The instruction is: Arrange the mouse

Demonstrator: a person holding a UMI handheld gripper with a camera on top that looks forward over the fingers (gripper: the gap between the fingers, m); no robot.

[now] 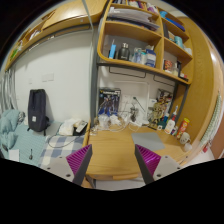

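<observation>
Smooth, light wooden desk top with a soft sheen, matching pale wood shelves on the right, matt white wall at left, black cloth bag hanging there (limp, dull), matt purple finger pads nearest.

1. You face a wooden counter; take it as your landmark.
2. Above the counter, wooden shelves climb the wall, crowded with bottles and boxes.
3. Behind the counter and to its left runs a pale wall, evenly lit.
4. A dark bag hangs on that wall, left of the counter.
5. Along the counter's back edge stand small bottles and figures, too small for you to tell apart.
6. Left of the counter, below the bag, lies a heap of light cloth.
7. A wooden beam crosses overhead, above the wall.
</observation>
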